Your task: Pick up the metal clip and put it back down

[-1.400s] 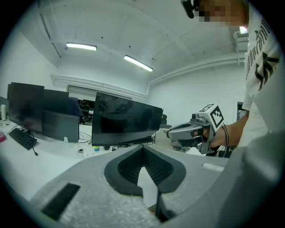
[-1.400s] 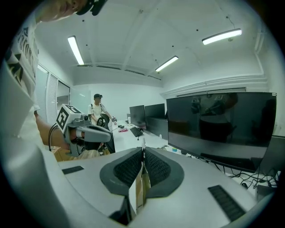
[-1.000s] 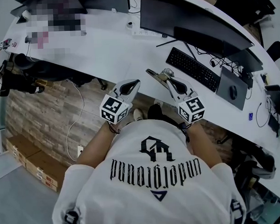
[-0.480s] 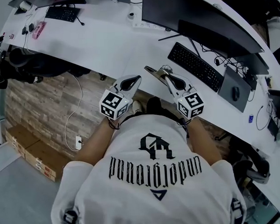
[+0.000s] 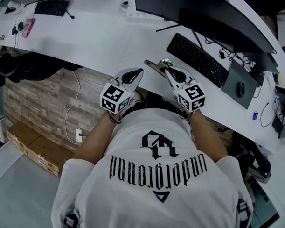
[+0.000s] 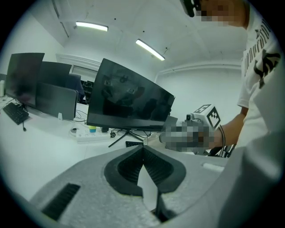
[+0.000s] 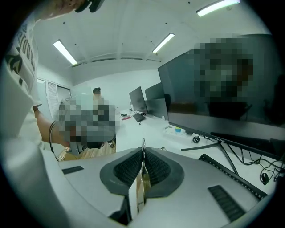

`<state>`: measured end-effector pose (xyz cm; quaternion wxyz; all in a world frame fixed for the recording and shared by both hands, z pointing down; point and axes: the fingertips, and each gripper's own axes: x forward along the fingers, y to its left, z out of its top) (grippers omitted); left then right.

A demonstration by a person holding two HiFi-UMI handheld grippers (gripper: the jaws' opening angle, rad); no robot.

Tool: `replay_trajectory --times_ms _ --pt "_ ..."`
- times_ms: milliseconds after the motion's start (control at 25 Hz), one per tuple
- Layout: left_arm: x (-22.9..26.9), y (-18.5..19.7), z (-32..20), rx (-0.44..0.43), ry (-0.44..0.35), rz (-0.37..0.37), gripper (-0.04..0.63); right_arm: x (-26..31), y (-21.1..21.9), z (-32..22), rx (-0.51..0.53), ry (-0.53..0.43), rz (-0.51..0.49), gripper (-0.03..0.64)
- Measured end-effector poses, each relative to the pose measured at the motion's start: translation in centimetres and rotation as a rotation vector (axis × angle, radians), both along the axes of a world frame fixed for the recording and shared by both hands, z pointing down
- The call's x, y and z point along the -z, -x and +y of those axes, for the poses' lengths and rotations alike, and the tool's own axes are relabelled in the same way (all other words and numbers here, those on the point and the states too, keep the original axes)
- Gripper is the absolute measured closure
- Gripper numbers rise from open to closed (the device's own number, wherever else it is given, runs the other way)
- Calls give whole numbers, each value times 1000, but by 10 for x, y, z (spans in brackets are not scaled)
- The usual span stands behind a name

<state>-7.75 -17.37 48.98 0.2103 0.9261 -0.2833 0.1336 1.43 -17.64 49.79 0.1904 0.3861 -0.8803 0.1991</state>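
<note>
right gripper point(image 7: 143, 156) jaws pinch the metal clip point(image 7: 141, 180) by the desk point(image 5: 107, 42) edge; released here it may fall off. left gripper point(image 6: 143, 151) jaws closed, empty.

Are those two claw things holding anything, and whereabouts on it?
The right gripper pinches the metal clip edge-on between its jaws, part poking past the tips. The left gripper is shut on nothing.
</note>
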Motion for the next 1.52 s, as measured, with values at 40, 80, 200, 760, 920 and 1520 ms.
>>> replay_trajectory --times_ms 40,80,200,760,920,1520 --pt "-5 -2 -3 -5 7 -5 583 -4 -2 -3 2 8 2 588" --pt "-10 -4 -5 -9 15 -10 583 -9 -3 -5 4 16 2 586" --pt "-24 -11 -12 -13 37 -24 583 -23 -9 -10 12 45 2 586" --pt "-80 -21 -25 -38 137 -77 583 -87 -21 -26 44 155 31 586" --pt "-93 -22 -25 -49 165 -88 583 -104 -21 -27 46 192 17 586" --pt "-123 -24 -47 -37 193 -123 583 -162 -34 -25 -1 300 -39 586"
